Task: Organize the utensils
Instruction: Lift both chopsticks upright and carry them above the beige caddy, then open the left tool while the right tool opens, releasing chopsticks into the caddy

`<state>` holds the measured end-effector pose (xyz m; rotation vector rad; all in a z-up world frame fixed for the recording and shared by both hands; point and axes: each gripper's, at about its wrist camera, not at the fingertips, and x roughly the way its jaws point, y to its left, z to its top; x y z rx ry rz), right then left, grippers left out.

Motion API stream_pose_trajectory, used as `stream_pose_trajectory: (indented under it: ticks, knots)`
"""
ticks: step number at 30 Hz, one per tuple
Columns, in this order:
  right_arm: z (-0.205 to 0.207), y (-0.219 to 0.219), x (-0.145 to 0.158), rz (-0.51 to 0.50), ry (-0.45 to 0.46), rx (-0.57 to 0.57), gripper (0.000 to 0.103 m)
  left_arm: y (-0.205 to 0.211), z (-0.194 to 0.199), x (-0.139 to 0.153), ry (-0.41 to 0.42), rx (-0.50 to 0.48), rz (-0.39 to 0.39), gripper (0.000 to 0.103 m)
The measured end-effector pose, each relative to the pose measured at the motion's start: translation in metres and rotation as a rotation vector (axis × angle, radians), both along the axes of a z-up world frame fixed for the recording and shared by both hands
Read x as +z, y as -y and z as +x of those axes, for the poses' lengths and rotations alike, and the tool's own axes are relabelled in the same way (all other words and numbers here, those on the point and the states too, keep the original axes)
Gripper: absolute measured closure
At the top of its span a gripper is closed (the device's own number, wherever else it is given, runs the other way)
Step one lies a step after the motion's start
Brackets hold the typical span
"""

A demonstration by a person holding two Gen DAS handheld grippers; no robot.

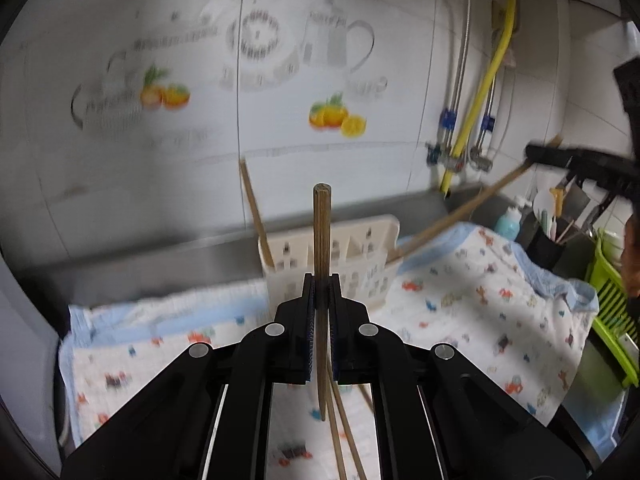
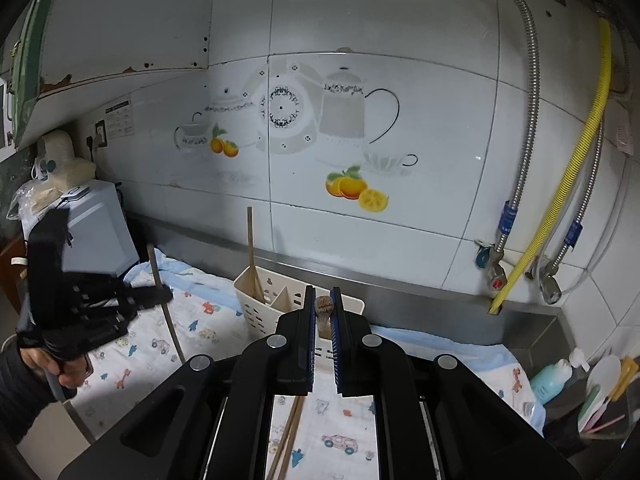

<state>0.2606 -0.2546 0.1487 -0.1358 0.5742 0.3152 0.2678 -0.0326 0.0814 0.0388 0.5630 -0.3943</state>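
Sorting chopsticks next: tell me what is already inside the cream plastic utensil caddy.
One brown wooden chopstick stands in the left compartment of the cream slotted plastic utensil caddy, leaning on its rim. The right gripper covers the other compartments, so their contents cannot be seen.

Both my grippers are matte black plastic. On the left gripper I see flat fingers lined with ribbed blue pads and four round silver pivot pins across the linkage. The right gripper matches it: same blue pads, same silver pins. My left hand comes out of a dark sleeve.
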Motion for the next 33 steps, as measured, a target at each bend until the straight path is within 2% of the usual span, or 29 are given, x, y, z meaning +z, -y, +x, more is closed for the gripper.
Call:
stream_pose_trajectory:
  ticks: [6,10,15,20,28,33]
  knots:
    - [0.013,0.001,0.005,0.0,0.01,-0.005,0.096,0.008,0.01,0.051,0.122,0.008,-0.011,0.098]
    - [0.026,-0.004,0.002,-0.035,-0.027,0.002,0.096,0.013,0.025,0.073,0.179,0.027,-0.023,0.098]
    - [0.04,-0.007,-0.005,-0.05,-0.06,0.011,0.096,0.017,0.048,0.084,0.216,0.066,-0.036,0.098]
    - [0.05,-0.006,-0.014,-0.048,-0.088,0.021,0.096,0.02,0.071,0.075,0.223,0.108,-0.02,0.098]
    - [0.067,-0.006,-0.038,-0.052,-0.143,0.02,0.096,0.01,0.112,0.029,0.106,0.154,-0.041,0.098]
    - [0.075,-0.008,-0.051,-0.046,-0.172,0.023,0.096,0.006,0.12,0.014,0.061,0.152,-0.041,0.098]
